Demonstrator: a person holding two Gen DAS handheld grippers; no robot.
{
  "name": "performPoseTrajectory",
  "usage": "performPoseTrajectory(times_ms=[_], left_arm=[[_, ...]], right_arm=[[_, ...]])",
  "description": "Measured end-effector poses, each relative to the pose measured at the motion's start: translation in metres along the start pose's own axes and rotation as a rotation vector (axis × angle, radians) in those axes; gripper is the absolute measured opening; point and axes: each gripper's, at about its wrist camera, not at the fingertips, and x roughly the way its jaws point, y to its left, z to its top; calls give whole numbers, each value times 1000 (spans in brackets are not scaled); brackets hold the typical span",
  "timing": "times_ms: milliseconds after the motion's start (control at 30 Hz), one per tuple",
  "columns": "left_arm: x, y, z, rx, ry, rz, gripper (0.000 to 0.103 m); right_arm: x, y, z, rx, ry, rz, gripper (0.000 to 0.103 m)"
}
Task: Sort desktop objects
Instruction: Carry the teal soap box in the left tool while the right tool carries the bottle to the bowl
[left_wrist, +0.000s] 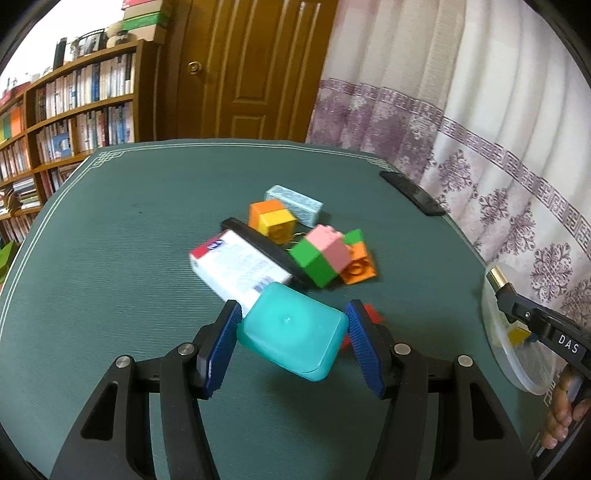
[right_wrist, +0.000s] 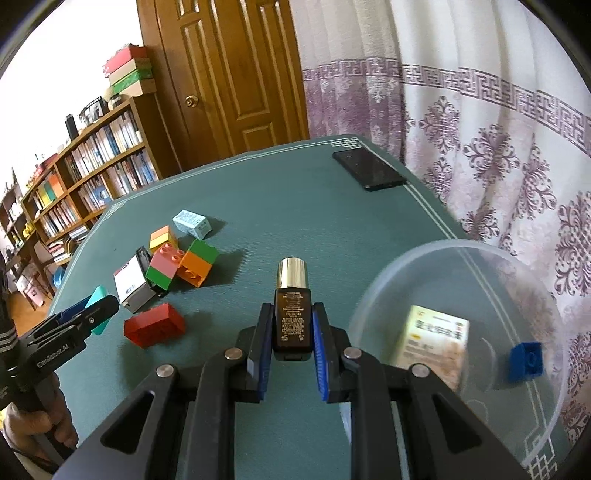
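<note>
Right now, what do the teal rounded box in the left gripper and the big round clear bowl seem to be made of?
The teal rounded box looks like smooth, opaque moulded plastic: even colour, soft sheen, a small moulding dot in the middle of its face. The big round clear bowl seems thin, slightly frosted plastic; the green table cover shows through its wall. Glass cannot be ruled out.

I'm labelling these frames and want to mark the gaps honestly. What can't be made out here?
- Red brick, left wrist view: mostly hidden behind the left gripper and its teal case.
- Clear bowl, left wrist view: cut off by the lens edge, crossed by the right gripper.
- Dark bottle label, right wrist view: print too small.
- Carton in the bowl: text blurred.
</note>
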Motion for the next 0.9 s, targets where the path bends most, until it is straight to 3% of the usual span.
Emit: performPoseTrajectory(times_ms=[900], left_arm=[[-4, -131, -8, 252, 35, -128, 62]], right_arm=[[-43, -96, -27, 123, -29, -79, 22]])
